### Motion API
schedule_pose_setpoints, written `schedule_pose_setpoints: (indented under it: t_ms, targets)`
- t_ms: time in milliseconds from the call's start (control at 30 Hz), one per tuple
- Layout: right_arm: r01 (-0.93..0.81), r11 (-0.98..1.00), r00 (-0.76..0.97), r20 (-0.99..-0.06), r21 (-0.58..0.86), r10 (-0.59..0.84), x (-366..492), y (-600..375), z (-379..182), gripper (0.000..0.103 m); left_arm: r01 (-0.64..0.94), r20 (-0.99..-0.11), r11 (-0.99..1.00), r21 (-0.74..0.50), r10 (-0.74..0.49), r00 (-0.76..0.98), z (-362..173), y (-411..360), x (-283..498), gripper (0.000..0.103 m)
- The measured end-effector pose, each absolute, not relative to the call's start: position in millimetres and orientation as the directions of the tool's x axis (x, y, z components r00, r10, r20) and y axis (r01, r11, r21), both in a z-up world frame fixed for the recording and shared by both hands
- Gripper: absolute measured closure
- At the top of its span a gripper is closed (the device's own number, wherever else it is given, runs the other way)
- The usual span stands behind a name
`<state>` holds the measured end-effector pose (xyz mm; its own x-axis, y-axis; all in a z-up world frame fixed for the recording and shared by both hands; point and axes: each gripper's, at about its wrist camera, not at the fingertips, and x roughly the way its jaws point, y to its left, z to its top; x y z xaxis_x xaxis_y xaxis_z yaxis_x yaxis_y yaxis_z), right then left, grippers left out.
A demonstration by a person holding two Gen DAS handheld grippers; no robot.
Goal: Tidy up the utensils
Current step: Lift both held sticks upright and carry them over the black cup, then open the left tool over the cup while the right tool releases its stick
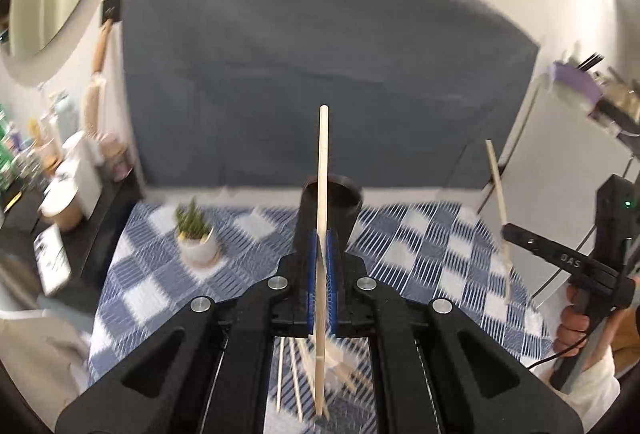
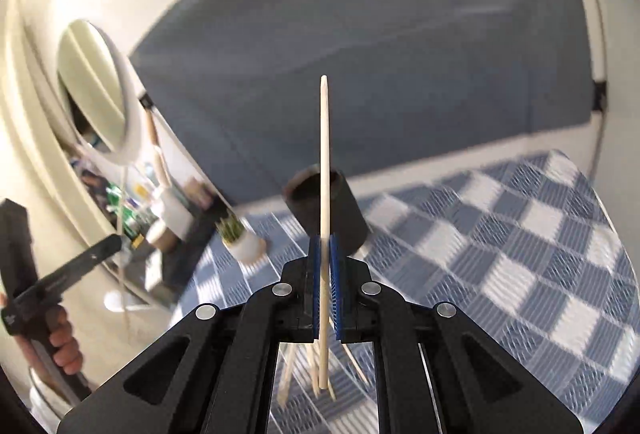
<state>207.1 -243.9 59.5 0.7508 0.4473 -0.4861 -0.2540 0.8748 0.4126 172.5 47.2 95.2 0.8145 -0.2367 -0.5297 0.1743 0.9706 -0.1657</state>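
While each gripper [image 1: 320, 254] [image 2: 326, 258] pinches one slim wooden chopstick [image 1: 322, 193] [image 2: 325, 173] upright, the round dark cup [image 1: 336, 201] stands beyond — loose sticks [image 1: 296, 386] lie on checked cloth [image 1: 420, 246].

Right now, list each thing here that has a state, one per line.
left gripper: shut on a chopstick, held upright
left chopstick: clamped, clear of the cup
right gripper: shut on a chopstick, held upright
right chopstick: clamped, pointed end up
black cup: upright, open, looks empty
loose chopsticks: lying scattered on the checked cloth
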Motion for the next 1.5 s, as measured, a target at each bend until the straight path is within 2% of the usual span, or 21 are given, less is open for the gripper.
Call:
schedule_pose_setpoints:
  t_ms: [200,433,633,833,1000,1267,1467,1500]
  targets:
    - [-0.321,0.870,0.760,-0.447,0.374,0.472,261.9,-210.6,76.2,0.098,0.288,-0.420,0.925,-0.246,-0.370,0.829,99.4,53.7,232.8,0.098]
    - [-0.385,0.838,0.746,-0.403,0.387,0.529,326.9,-176.3,72.6,0.098,0.405,-0.362,0.863,-0.301,-0.496,0.789,87.7,49.8,315.7,0.098]
    - [-0.369,0.825,0.705,-0.450,0.427,0.548,382.1,-159.0,38.5,0.098,0.467,-0.327,0.822,-0.326,-0.562,0.760,66.4,43.8,372.5,0.098]
    - [-0.347,0.861,0.688,-0.523,0.372,0.503,403.8,-149.6,9.8,0.098,0.481,-0.316,0.785,-0.391,-0.605,0.731,41.1,46.0,406.9,0.098]
    - [-0.329,0.851,0.685,-0.517,0.409,0.513,408.9,-159.5,10.6,0.098,0.511,-0.271,0.745,-0.429,-0.646,0.714,32.1,46.6,427.7,0.098]
    - [-0.317,0.859,0.735,-0.468,0.402,0.490,420.9,-173.5,31.5,0.098,0.520,-0.301,0.744,-0.421,-0.655,0.693,6.0,39.4,445.2,0.098]
    - [-0.283,0.884,0.727,-0.518,0.371,0.450,433.9,-169.4,13.0,0.098,0.507,-0.332,0.755,-0.416,-0.646,0.688,-7.6,26.4,457.7,0.098]
    - [-0.279,0.888,0.726,-0.525,0.365,0.444,434.0,-168.5,8.9,0.095,0.500,-0.339,0.763,-0.410,-0.637,0.693,-10.0,24.9,458.1,0.098]
